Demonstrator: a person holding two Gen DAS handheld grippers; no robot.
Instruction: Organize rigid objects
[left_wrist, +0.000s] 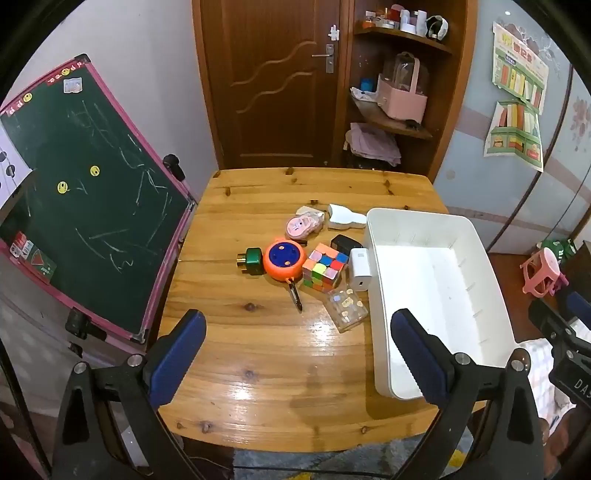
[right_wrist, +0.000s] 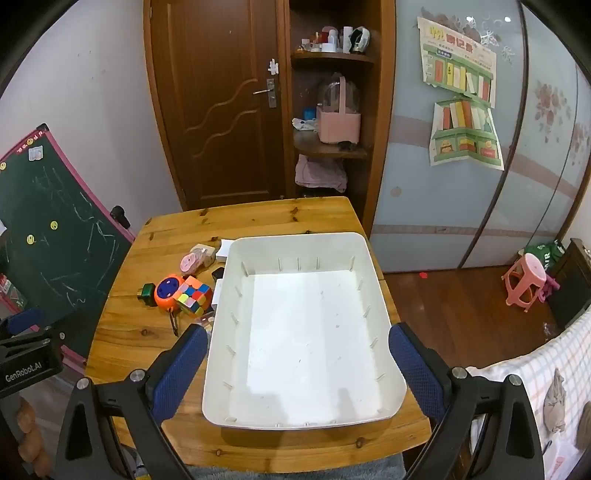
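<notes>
A wooden table (left_wrist: 258, 354) carries a white bin (left_wrist: 491, 295) with nothing in it on its right side. Left of the bin lies a cluster: a colour cube (left_wrist: 325, 266), an orange round toy (left_wrist: 285, 261) with a blue face, a green block (left_wrist: 255, 260), a white charger (left_wrist: 359, 269), a clear box (left_wrist: 347, 309), a pink mouse (left_wrist: 301, 226), a white part (left_wrist: 345, 217). My left gripper (left_wrist: 299, 354) hovers open over the near table, short of the cluster. My right gripper (right_wrist: 299, 369) hangs open over the bin (right_wrist: 236, 280), nothing between its fingers; the cube (right_wrist: 194, 295) shows left.
A green chalkboard (left_wrist: 85, 199) leans at the table's left edge. Behind the table stand a brown door (left_wrist: 273, 85) and shelves (left_wrist: 399, 118). A pink stool (right_wrist: 524, 280) stands on the floor to the right, and a checked cloth (right_wrist: 532, 391) lies at the near right.
</notes>
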